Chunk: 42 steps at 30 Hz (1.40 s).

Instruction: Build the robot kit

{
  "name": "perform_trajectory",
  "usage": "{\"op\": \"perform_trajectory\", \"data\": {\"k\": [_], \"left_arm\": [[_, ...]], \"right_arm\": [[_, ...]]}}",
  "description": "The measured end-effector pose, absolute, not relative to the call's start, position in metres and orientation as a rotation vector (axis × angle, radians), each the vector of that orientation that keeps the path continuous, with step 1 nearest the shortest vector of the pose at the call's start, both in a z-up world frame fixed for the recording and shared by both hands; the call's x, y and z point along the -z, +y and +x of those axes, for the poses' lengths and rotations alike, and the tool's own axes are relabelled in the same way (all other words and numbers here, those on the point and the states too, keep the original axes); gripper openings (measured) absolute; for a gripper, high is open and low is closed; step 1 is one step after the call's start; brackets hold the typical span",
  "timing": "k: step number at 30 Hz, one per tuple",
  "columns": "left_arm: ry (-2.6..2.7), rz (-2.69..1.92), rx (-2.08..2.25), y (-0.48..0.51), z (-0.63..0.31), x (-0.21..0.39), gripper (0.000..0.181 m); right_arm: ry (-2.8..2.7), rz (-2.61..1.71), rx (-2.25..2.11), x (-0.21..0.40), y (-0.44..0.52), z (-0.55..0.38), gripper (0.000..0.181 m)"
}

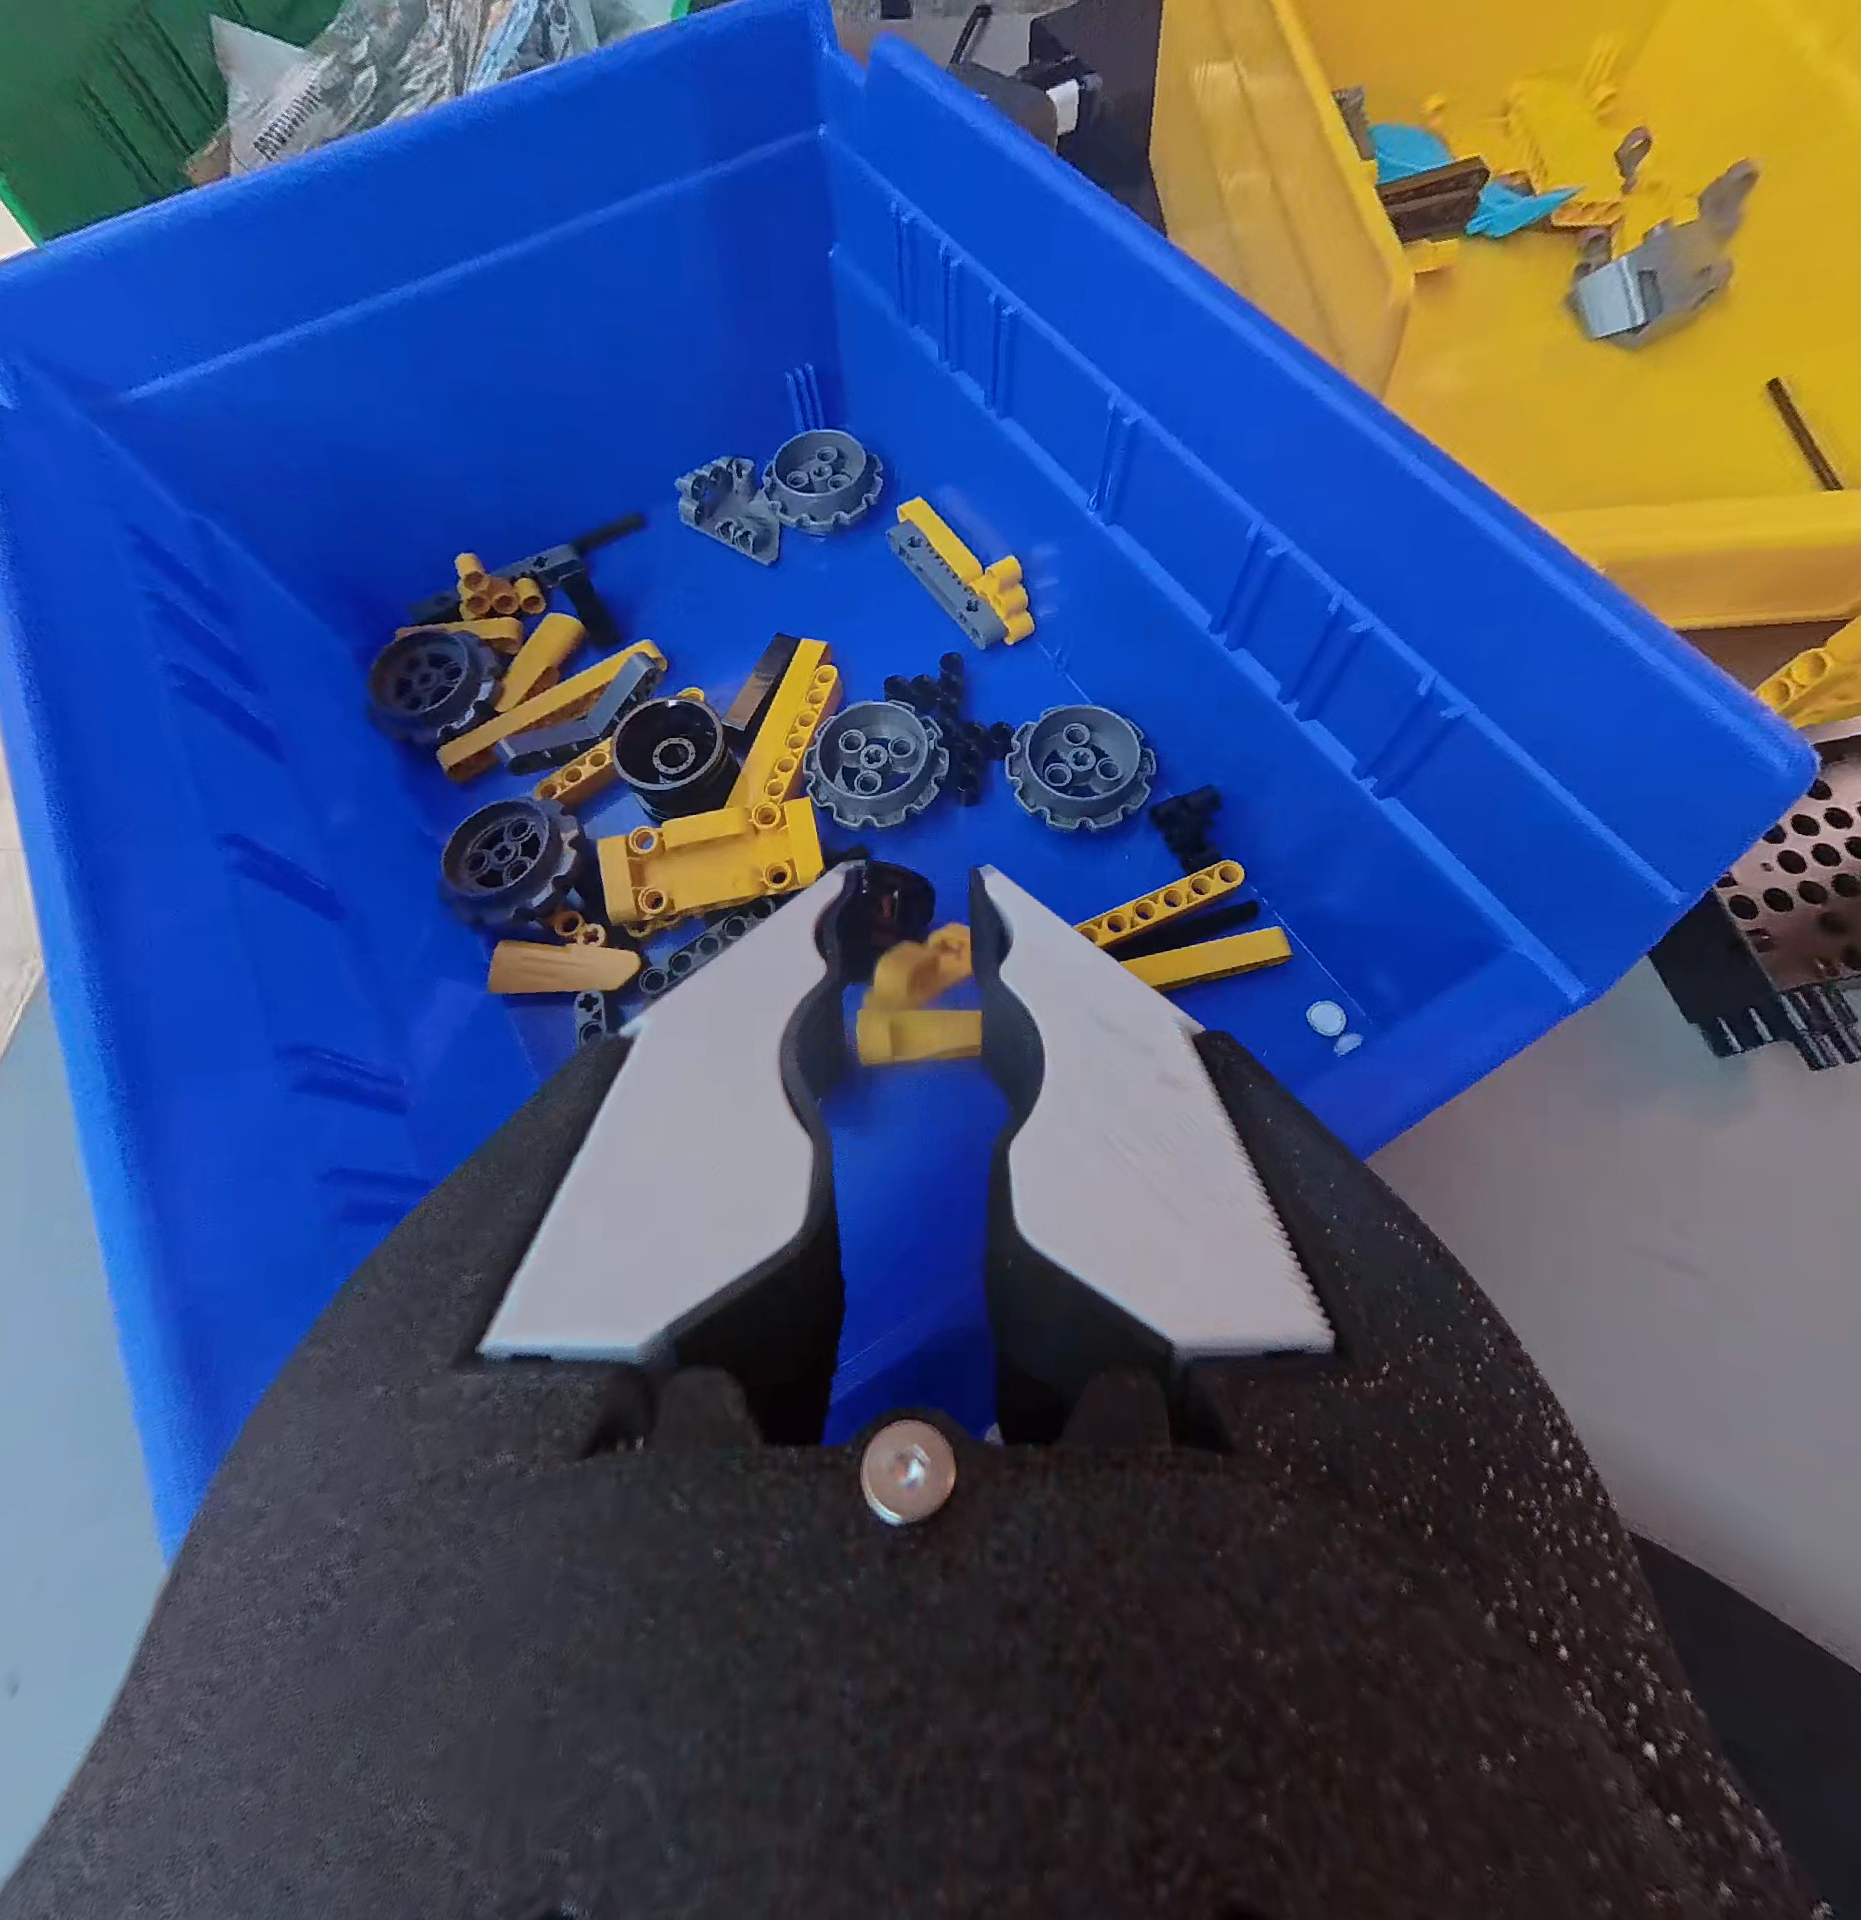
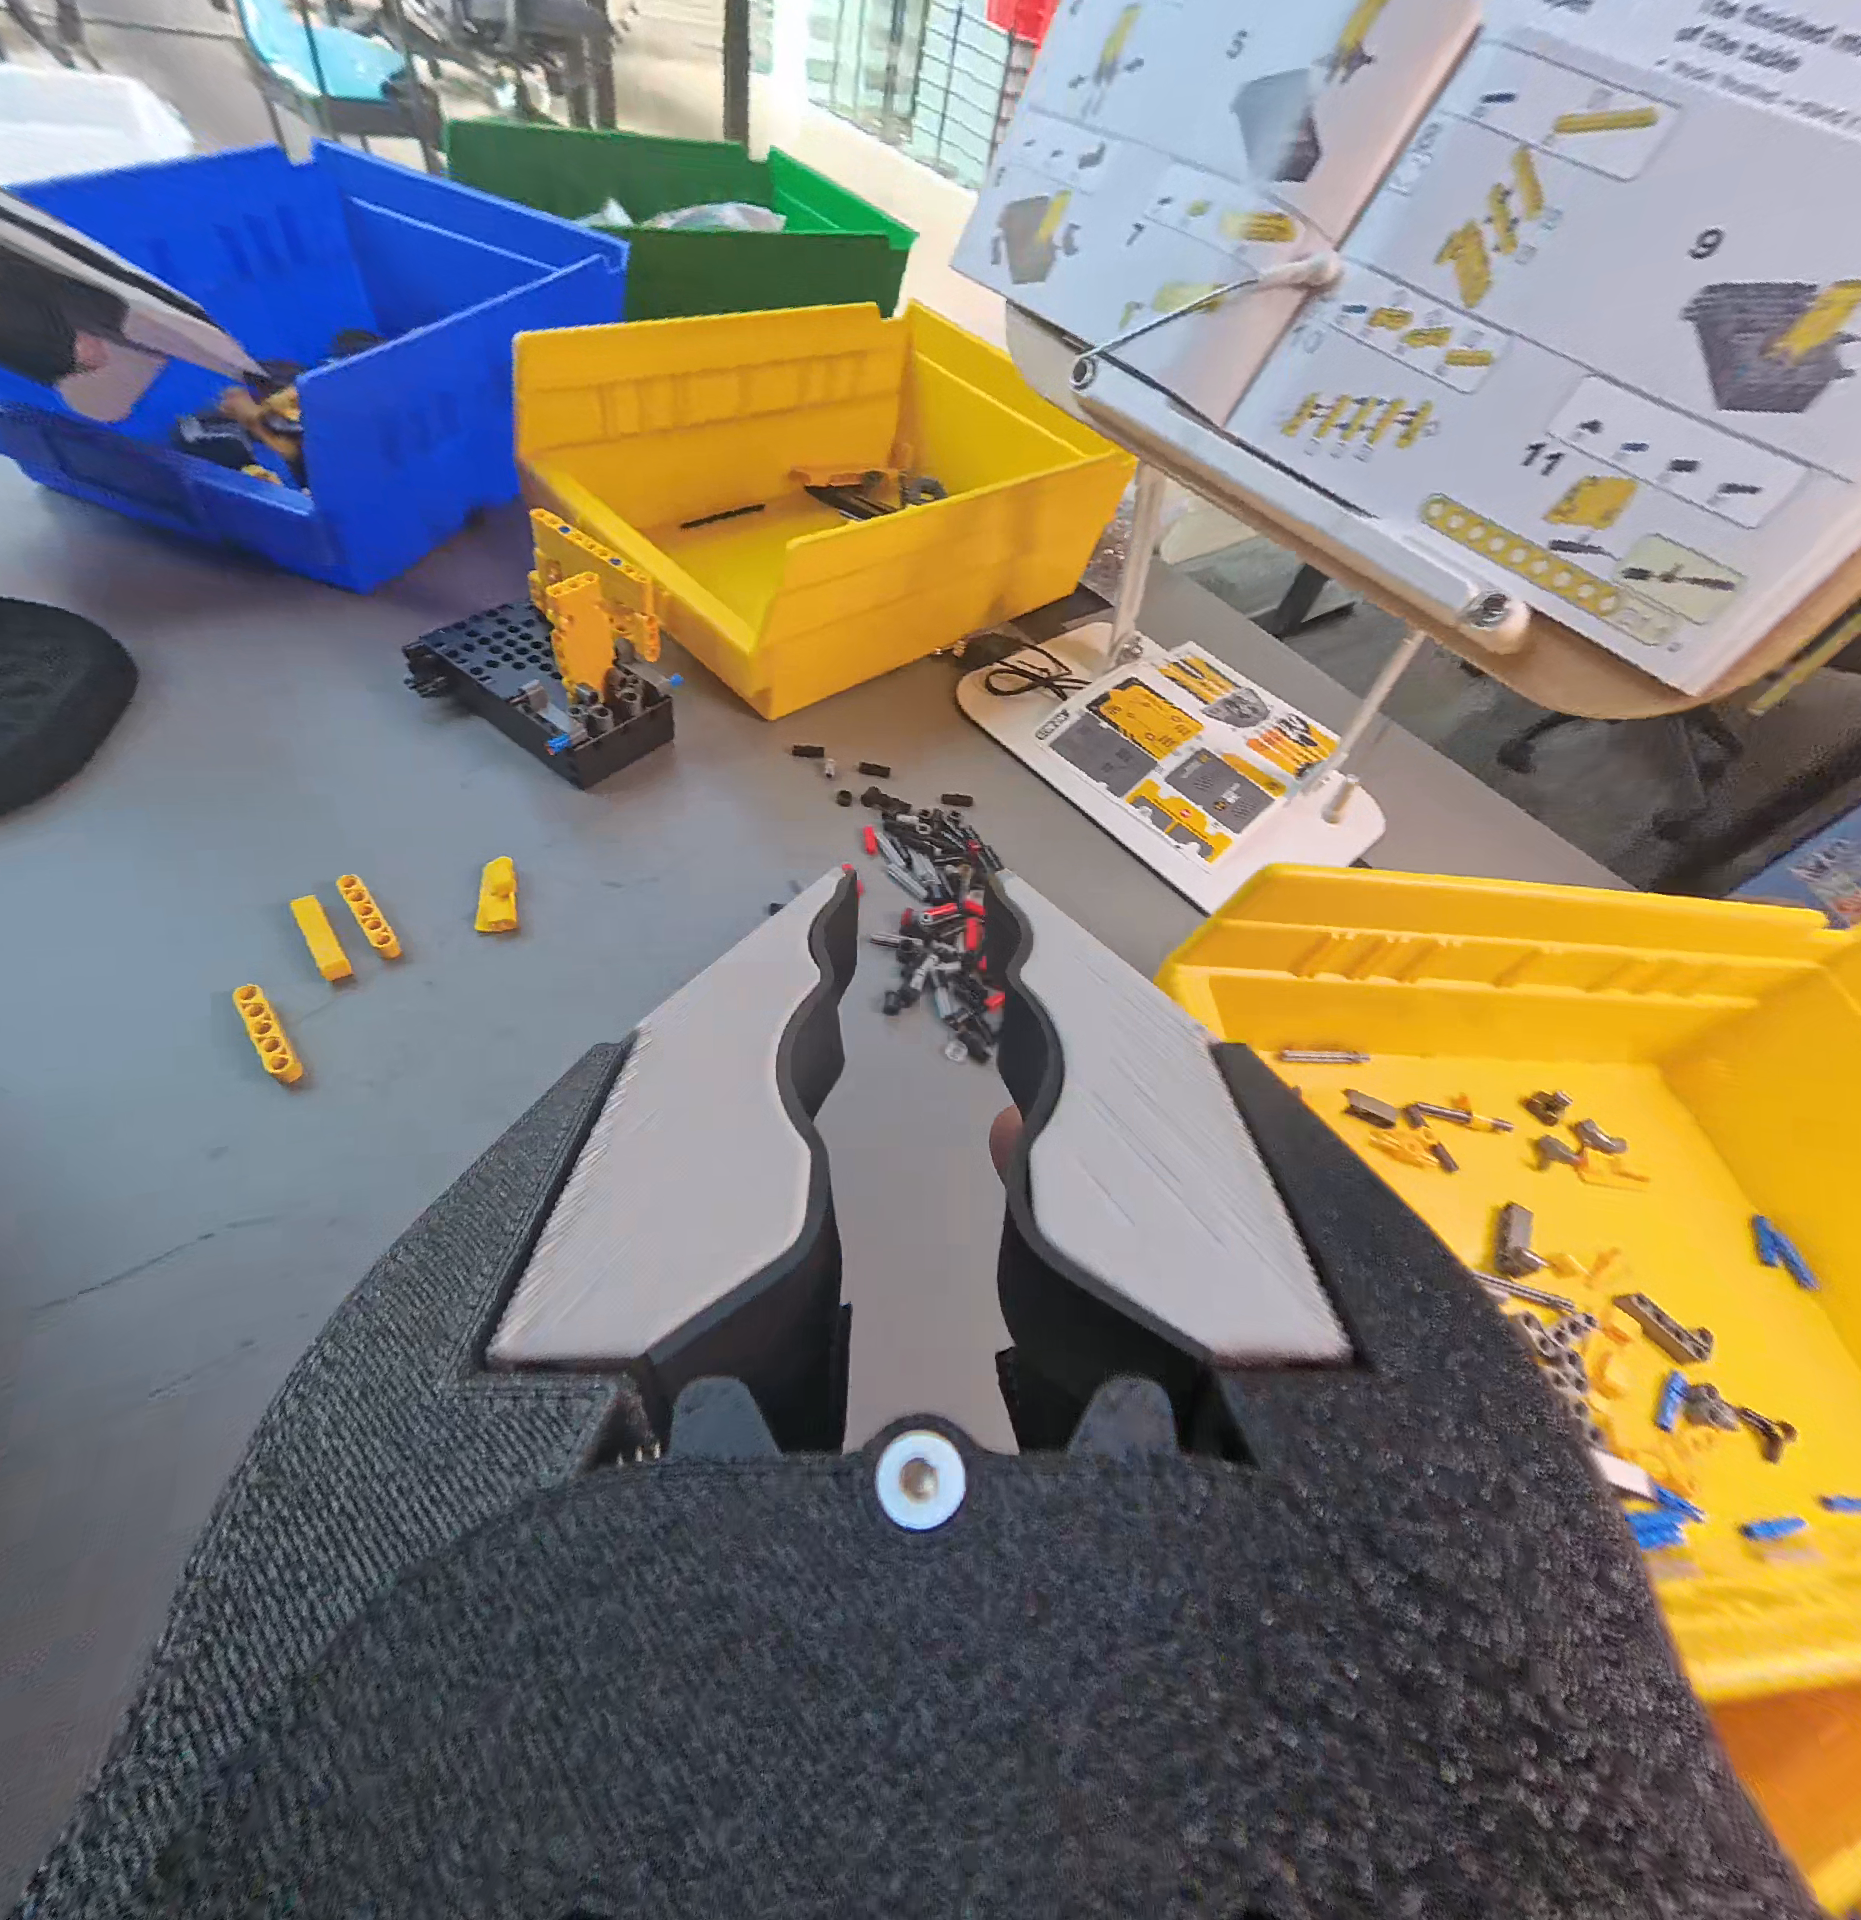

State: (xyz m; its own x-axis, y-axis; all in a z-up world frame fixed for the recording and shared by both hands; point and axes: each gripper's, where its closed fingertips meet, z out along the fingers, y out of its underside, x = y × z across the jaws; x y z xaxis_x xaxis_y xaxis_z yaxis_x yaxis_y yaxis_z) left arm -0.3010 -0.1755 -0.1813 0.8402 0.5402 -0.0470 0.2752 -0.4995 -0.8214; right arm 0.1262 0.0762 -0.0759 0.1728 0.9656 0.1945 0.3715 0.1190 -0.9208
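Left gripper tilted down into blue bin, jaws parted

Glossy plastic blue bin; matt grey table; paper booklet.

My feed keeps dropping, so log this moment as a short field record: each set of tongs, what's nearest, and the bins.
left tongs: open, inside blue bin, over a small yellow piece
right tongs: open, empty, above pile of small pins on the grey table
loose on table: four yellow pieces
right of right tongs: yellow bin
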Motion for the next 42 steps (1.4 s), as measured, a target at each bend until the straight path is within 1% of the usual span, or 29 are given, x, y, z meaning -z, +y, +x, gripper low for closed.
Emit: {"op": "perform_trajectory", "data": {"k": [2, 4, 9, 12, 15, 19, 24, 27, 31, 34, 36, 40, 42], "left_arm": [[-0.564, -2.089, -0.353, -0.169, -0.296, 0.175, 0.025], [-0.503, -2.037, -0.319, -0.160, -0.286, 0.163, 0.028], [-0.280, -1.883, -0.261, -0.133, -0.241, 0.119, 0.028], [-0.126, -1.812, -0.194, -0.111, -0.199, 0.097, 0.027], [0.011, -1.762, -0.054, -0.088, -0.146, 0.084, 0.025], [0.142, -1.774, 0.070, -0.065, -0.094, 0.100, 0.022], [0.224, -1.853, 0.075, -0.054, -0.070, 0.131, 0.021], [0.238, -1.874, 0.061, -0.053, -0.070, 0.140, 0.020], [0.242, -1.895, 0.070, -0.048, -0.071, 0.149, 0.019], [0.243, -1.896, 0.096, -0.045, -0.069, 0.153, 0.018], [0.240, -1.899, 0.102, -0.044, -0.069, 0.156, 0.018], [0.236, -1.903, 0.105, -0.043, -0.070, 0.157, 0.017], [0.243, -1.899, 0.109, -0.043, -0.069, 0.156, 0.016]], "right_arm": [[-1.332, -1.466, -0.696, 0.065, 0.089, 0.141, 0.024], [-1.290, -1.495, -0.643, 0.054, 0.107, 0.156, 0.024], [-1.249, -1.604, -0.553, 0.038, 0.165, 0.175, 0.023], [-1.347, -1.687, -0.468, 0.054, 0.205, 0.176, 0.023], [-1.514, -1.757, -0.291, 0.086, 0.252, 0.175, 0.023], [-1.659, -1.878, -0.070, 0.129, 0.321, 0.174, 0.023], [-1.849, -1.990, 0.036, 0.183, 0.380, 0.176, 0.024], [-1.912, -2.030, -0.031, 0.202, 0.397, 0.171, 0.028], [-2.068, -2.022, -0.057, 0.220, 0.412, 0.169, 0.038], [-2.140, -2.053, -0.142, 0.228, 0.414, 0.164, 0.046], [-2.196, -2.063, -0.192, 0.234, 0.410, 0.162, 0.048], [-2.204, -2.079, -0.236, 0.238, 0.411, 0.162, 0.039], [-2.210, -2.070, -0.253, 0.237, 0.403, 0.164, 0.009]]}}
